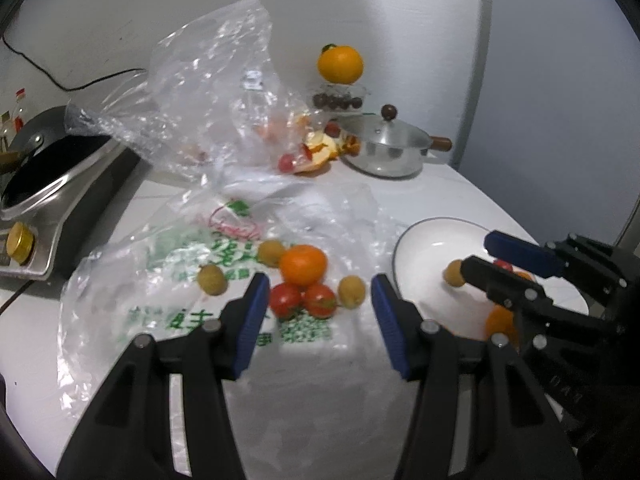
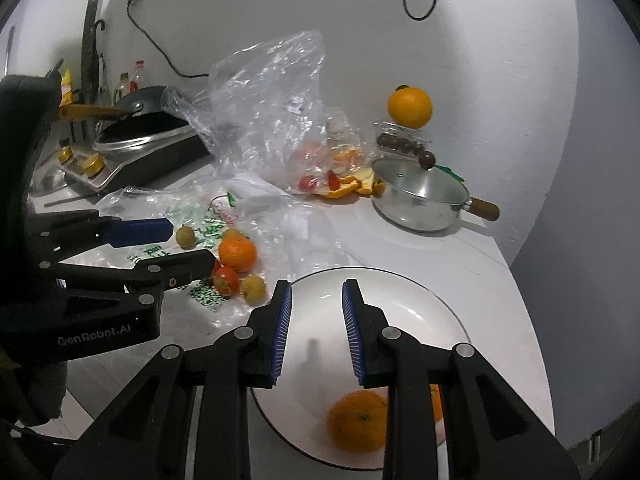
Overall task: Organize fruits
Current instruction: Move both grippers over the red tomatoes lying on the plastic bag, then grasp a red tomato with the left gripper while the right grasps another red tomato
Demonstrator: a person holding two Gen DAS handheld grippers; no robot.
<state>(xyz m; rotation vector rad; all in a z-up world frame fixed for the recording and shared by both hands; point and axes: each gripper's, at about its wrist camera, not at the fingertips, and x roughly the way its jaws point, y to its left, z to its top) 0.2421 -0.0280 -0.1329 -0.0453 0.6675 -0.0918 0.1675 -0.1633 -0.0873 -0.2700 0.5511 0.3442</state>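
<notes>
plate (image 2: pixel 448 312): glossy, perhaps ceramic | pot (image 2: pixel 420 200): shiny metal | bag (image 1: pixel 208 92): crinkled clear plastic

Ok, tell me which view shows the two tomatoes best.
The left wrist view: both tomatoes sit unblocked between the open left gripper. In the right wrist view, the left gripper's finger hides all but one.

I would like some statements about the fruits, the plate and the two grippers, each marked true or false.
1. The left gripper is open and holds nothing. True.
2. The white plate has no fruit on it. False: a mandarin already lies on it.
3. Two red tomatoes lie on the printed plastic bag, in front of the left gripper. True.
4. The right gripper is shut on a tomato. False: it is open and empty, over the plate.
5. The steel pot has no lid. False: its lid is on.
</notes>
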